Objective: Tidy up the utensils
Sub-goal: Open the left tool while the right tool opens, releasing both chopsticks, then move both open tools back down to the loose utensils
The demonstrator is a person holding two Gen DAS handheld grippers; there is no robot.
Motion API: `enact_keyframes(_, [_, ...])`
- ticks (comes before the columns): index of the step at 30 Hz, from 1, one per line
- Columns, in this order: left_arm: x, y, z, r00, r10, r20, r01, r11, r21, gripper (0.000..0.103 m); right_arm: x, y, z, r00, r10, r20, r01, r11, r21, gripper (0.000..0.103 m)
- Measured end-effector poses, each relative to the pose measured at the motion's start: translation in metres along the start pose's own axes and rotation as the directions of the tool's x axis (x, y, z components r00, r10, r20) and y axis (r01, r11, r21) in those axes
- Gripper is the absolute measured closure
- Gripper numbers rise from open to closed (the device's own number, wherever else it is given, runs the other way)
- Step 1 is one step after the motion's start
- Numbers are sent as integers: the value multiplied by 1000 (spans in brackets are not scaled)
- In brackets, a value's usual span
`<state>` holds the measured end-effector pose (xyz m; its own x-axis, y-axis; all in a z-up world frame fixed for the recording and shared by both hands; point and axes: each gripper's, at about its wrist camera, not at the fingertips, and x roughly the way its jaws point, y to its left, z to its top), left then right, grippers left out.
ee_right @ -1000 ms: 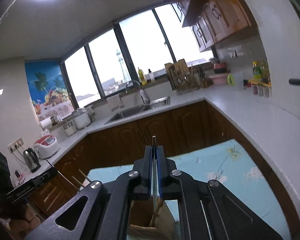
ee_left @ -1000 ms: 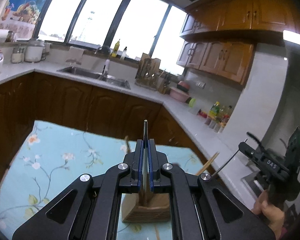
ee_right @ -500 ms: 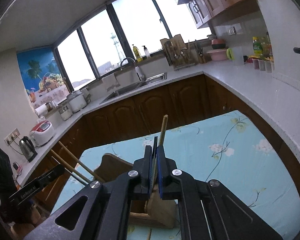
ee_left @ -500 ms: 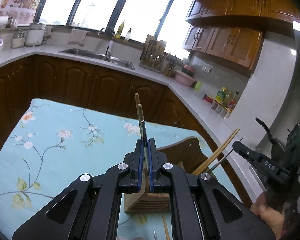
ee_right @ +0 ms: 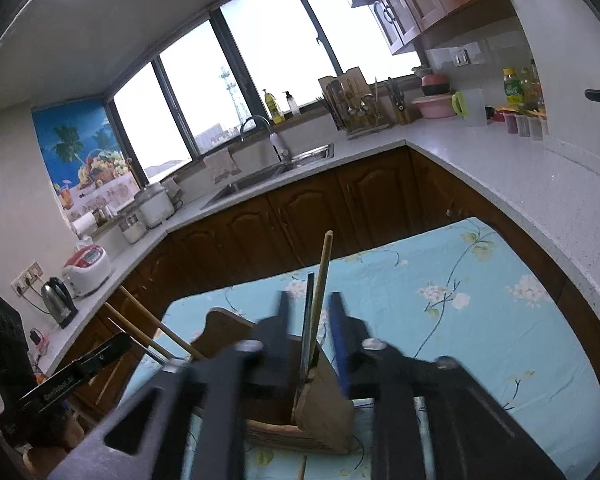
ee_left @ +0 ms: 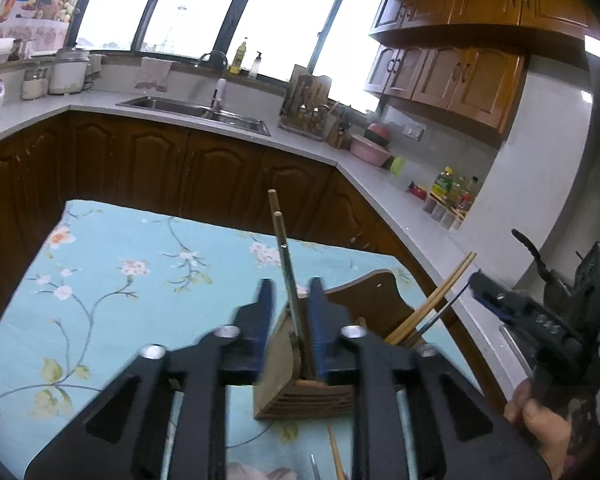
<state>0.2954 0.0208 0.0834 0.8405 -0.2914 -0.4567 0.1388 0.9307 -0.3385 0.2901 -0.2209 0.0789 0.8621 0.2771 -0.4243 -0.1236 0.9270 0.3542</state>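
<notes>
- The left gripper (ee_left: pixel 288 312) is letting go, its jaws just opening off the thin metal-and-wood chopsticks (ee_left: pixel 284 264) standing in the slatted wooden utensil holder (ee_left: pixel 304 396).
- The right gripper (ee_right: pixel 310 332) is likewise releasing its own pair (ee_right: pixel 318 300).
- Pulling back crookedly could snag them, tipping the holder.

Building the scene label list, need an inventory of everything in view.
Utensil holder: 1, brown wood, on tablecloth.
Left sticks: 2 wooden, 1 metal, upright in holder.
Right sticks: 2 wooden, 1 dark, leaning in holder.
Loose chopstick: 1, wooden, on cloth before holder.
Tablecloth: 1, light blue floral, under holder.
Sink: 1, steel, far counter.
Left gripper: 1, black, jaws just been opening, left sticks between.
Right gripper: 1, black, jaws just been opening, right sticks between.
Hand: 1, holding right gripper.
</notes>
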Motion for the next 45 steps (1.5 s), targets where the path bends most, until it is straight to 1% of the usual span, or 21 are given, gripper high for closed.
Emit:
enact_keyframes(1, [-2, 1, 0, 1000, -2, 5, 2, 1000, -2, 68, -4, 0, 0, 1000, 6, 11, -6, 1000, 3, 53])
enact_keyframes(2, [-6, 2, -1, 1000, -5, 9, 5, 1000, -5, 66, -7, -1, 1, 1000, 7, 22, -7, 1000, 5, 49])
enact_keyframes(4, [-14, 3, -2, 1000, 0, 14, 0, 1000, -10, 48, -15, -2, 2, 999, 11, 42, -11, 1000, 7, 45])
enact_keyframes(5, [-19, 3, -3, 1000, -6, 24, 6, 1000, -10, 46, -21, -2, 2, 998, 19, 52, -20, 1000, 12, 35])
enact_keyframes(6, [-25, 3, -4, 999, -16, 33, 16, 1000, -7, 43, -26, -2, 3, 998, 31, 61, -32, 999, 20, 22])
enact_keyframes(7, [-30, 3, -5, 999, -17, 35, 17, 1000, -4, 35, -29, -3, 3, 997, 37, 70, -39, 999, 24, 16])
enact_keyframes(8, [-37, 3, -7, 999, -9, 40, 10, 1000, -2, 32, -36, -3, 2, 995, 44, 87, -46, 999, 24, 9])
enact_keyframes(9, [-42, 3, -9, 999, -5, 45, 5, 1000, -1, 27, -43, -2, 1, 994, 43, 105, -45, 999, 19, 8])
enact_keyframes(11, [-53, 2, -15, 998, -1, 55, 1, 1000, -2, 26, -53, -1, -3, 992, 38, 118, -39, 999, 8, 8])
enact_keyframes(15, [-67, 5, -31, 999, 12, 41, -12, 1000, -5, 24, -72, -4, -16, 993, 38, 115, -39, 999, 6, 8])
enact_keyframes(18, [-72, 8, -48, 1000, 30, 6, -30, 999, -13, 23, -85, -10, -32, 994, 25, 105, -27, 999, 17, 8])
enact_keyframes(20, [-74, 10, -62, 999, 28, -22, -29, 999, -24, 23, -93, -15, -44, 995, 13, 94, -15, 1000, 22, 8])
enact_keyframes(23, [-75, 12, -80, 998, 33, -57, -35, 999, -33, 23, -100, -23, -62, 998, -10, 56, 8, 1000, 28, 8])
enact_keyframes(28, [-70, 14, -110, 989, 52, -137, -57, 998, -32, 23, -110, -38, -91, 999, -33, -3, 33, 998, 46, 8])
enact_keyframes(37, [-62, 8, -139, 972, 67, -225, -73, 997, -18, 23, -106, -53, -123, 992, -76, -96, 82, 995, 54, 8])
enact_keyframes(45, [-52, 3, -147, 957, 77, -279, -82, 997, -5, 23, -91, -50, -135, 984, -78, -158, 84, 996, 34, 8])
